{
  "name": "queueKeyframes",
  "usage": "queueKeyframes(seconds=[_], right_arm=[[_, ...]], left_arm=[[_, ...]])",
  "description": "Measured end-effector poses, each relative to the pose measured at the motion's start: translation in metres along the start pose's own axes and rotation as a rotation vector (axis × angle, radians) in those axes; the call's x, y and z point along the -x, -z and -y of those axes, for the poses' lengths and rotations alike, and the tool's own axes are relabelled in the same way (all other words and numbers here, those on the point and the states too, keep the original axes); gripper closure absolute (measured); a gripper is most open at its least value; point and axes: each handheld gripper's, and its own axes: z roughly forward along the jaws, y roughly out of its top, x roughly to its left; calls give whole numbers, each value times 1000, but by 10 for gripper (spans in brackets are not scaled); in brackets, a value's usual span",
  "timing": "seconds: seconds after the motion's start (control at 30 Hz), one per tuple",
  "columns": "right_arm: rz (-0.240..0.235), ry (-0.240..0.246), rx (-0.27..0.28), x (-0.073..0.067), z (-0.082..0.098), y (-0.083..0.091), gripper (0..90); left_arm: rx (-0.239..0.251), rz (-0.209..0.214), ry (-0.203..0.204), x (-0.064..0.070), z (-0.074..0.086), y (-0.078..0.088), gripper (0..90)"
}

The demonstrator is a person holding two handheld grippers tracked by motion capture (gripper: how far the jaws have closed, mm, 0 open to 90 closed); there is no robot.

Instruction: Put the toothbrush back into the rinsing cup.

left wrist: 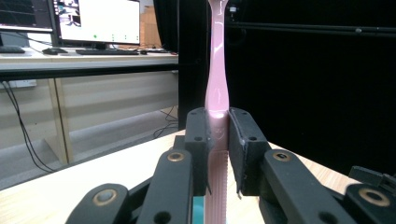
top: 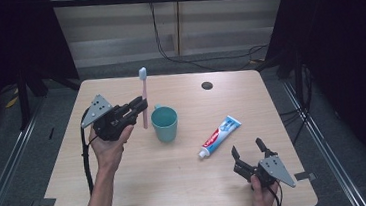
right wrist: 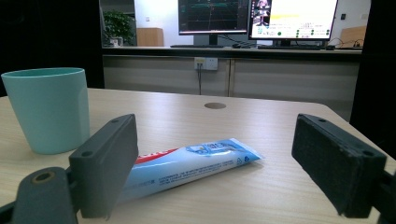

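High view: the pale wooden table (top: 178, 183) carries everything, with a small round dark hole (top: 207, 85) near its far edge. On it, near the middle, stands a teal cup (top: 165, 123), upright and open at the top. To the right of the cup and nearer the person lies a toothpaste tube (top: 219, 137), flat on the table, white cap pointing toward the near edge, its crimped end pointing away.

The left tool (top: 141, 105) is held above the table just left of the cup, its jaws pointing toward the cup. They are clamped tight on a pink toothbrush (top: 144, 97), which stands upright with its blue-white bristle head at the top and its lower end hanging close beside the cup's rim; whether it touches the cup I cannot tell. In the left gripper view the two black pads press the toothbrush handle (left wrist: 217, 140) from both sides, and the handle rises straight up between them.

The right tool (top: 248, 147) sits low near the near right corner of the table, just short of the tube's cap end. Its jaws stand wide apart and hold nothing. In the right gripper view the toothpaste tube (right wrist: 196, 161) lies on the table ahead between the spread jaws, with the cup (right wrist: 49, 109) beyond at the left.
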Motion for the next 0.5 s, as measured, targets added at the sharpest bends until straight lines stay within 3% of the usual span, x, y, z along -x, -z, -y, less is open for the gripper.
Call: queueKeyframes(seconds=[0.3, 0.5], right_arm=[[0, -2, 4, 0, 0, 0, 139], [-4, -1, 3, 0, 0, 0, 139]], left_arm=[[-27, 12, 13, -6, 2, -18, 787], [-47, 30, 52, -5, 4, -34, 787]])
